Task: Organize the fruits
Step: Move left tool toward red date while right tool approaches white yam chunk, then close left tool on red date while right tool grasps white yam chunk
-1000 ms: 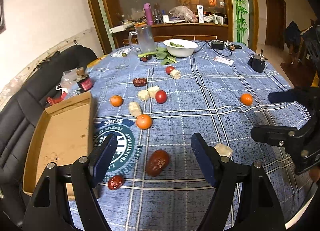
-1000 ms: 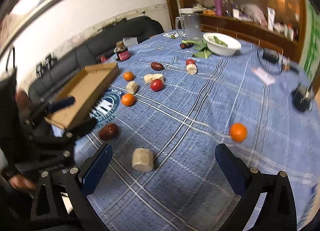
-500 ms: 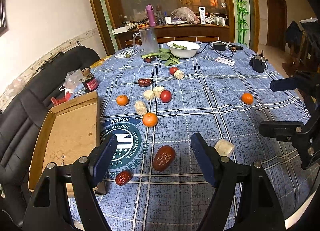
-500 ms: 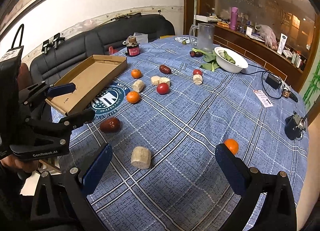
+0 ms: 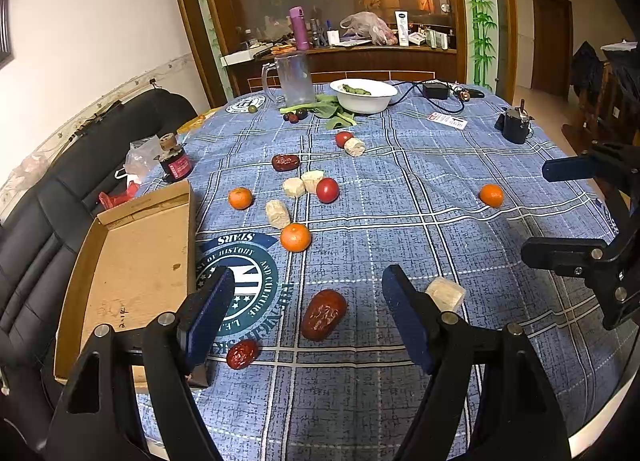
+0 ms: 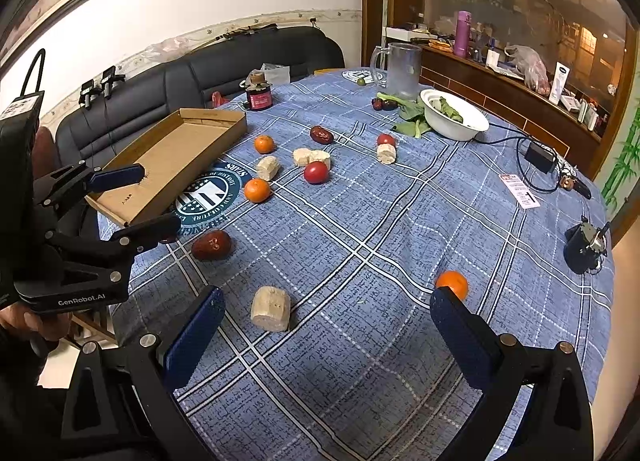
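Fruits lie scattered on the blue plaid tablecloth (image 5: 400,245). A large red date (image 5: 323,314) sits between the fingers of my open, empty left gripper (image 5: 308,303), with a small date (image 5: 242,354) to its left. Oranges (image 5: 295,237) (image 5: 491,195), a tomato (image 5: 327,190) and beige chunks (image 5: 277,213) lie farther off. My right gripper (image 6: 326,319) is open and empty above a beige chunk (image 6: 270,308), with an orange (image 6: 452,284) by its right finger. An empty cardboard tray (image 5: 132,273) lies at the left; it also shows in the right wrist view (image 6: 176,159).
A white bowl of greens (image 5: 364,95), a glass pitcher (image 5: 294,79), cables with an adapter (image 5: 436,90), a small black device (image 5: 514,125) and a red jar (image 5: 176,165) stand toward the far side. A black sofa (image 5: 36,229) borders the table's left edge.
Both grippers have pulled back and risen slightly from the table, so more of it shows. The right wrist view has steadied after motion blur. Both stay open; no fruit moved.
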